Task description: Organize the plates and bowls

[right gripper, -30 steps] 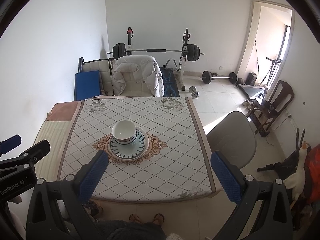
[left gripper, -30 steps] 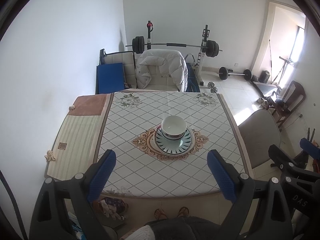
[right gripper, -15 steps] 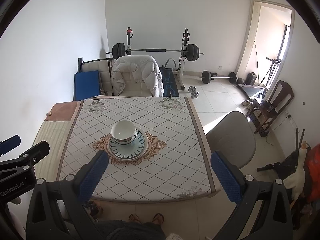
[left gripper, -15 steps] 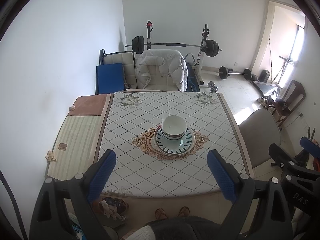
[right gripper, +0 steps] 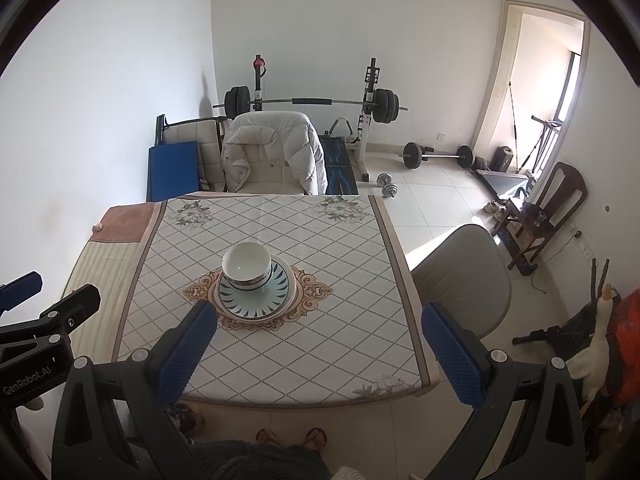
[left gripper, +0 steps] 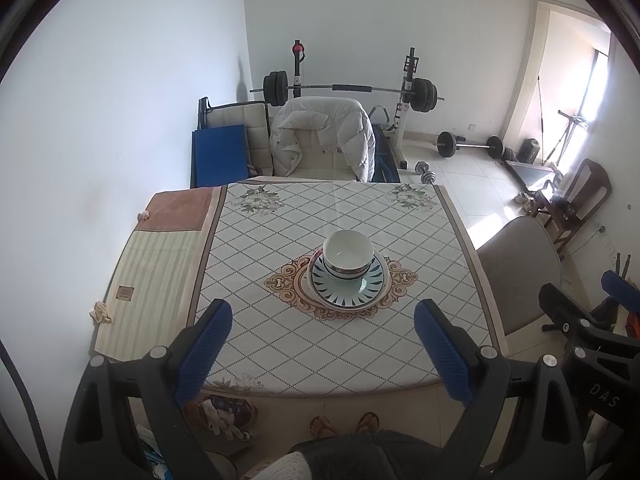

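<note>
Stack sits at the centre of both views: white bowls, nested and dark-banded, at least two by the rims, standing upright on a fan-patterned plate, itself on a larger pale plate whose rim shows just outside it. All rest on the ornate medallion in the middle of the table, on a diamond-print cloth.

Left gripper: low in the frame, above the near table edge, jaws wide, nothing between them. Well apart from the stack.

Right gripper: same posture, jaws wide and empty. Its left fingertip overlaps the plate rim in the picture, but it appears to hang above the cloth, not touching.

Judgement: the dishes already look gathered and stacked, so this reads as either the end of the task or a pause before moving the stack. No other dishes visible on the table. If the stack is to be shifted, the next move calls for lowering both grippers to the bottom plate's rim from opposite sides; the bowls sit off-centre toward the far left of the plate, so tilt could slide them.
</note>
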{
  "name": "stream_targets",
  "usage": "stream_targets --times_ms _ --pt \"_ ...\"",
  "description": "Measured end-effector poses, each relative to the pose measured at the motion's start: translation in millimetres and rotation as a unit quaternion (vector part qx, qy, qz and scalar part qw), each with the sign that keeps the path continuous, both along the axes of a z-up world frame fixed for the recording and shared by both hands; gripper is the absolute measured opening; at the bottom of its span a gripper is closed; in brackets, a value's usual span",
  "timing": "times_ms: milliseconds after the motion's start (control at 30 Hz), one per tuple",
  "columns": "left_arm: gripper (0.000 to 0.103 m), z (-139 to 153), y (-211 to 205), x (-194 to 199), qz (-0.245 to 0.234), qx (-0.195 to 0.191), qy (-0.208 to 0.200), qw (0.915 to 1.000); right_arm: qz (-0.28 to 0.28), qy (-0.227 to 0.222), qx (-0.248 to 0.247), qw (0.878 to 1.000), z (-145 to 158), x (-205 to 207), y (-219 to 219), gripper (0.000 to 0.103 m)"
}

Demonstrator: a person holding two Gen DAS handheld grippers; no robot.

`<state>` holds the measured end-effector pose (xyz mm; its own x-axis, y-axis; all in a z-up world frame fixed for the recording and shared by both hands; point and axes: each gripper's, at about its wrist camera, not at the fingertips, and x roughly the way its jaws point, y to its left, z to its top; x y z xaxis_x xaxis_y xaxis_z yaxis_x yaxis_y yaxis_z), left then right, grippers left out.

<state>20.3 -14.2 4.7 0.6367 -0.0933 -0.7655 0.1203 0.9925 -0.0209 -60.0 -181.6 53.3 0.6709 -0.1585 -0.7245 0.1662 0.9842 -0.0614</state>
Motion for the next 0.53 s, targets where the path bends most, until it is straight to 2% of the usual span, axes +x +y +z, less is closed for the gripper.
stream_targets --times_ms 533 --pt "0.093 3.9 1.3 0.0 0.003 0.002 -0.005 1.0000 -0.001 0.000 0.001 1.000 3.3 3.4 -2.0 0.103"
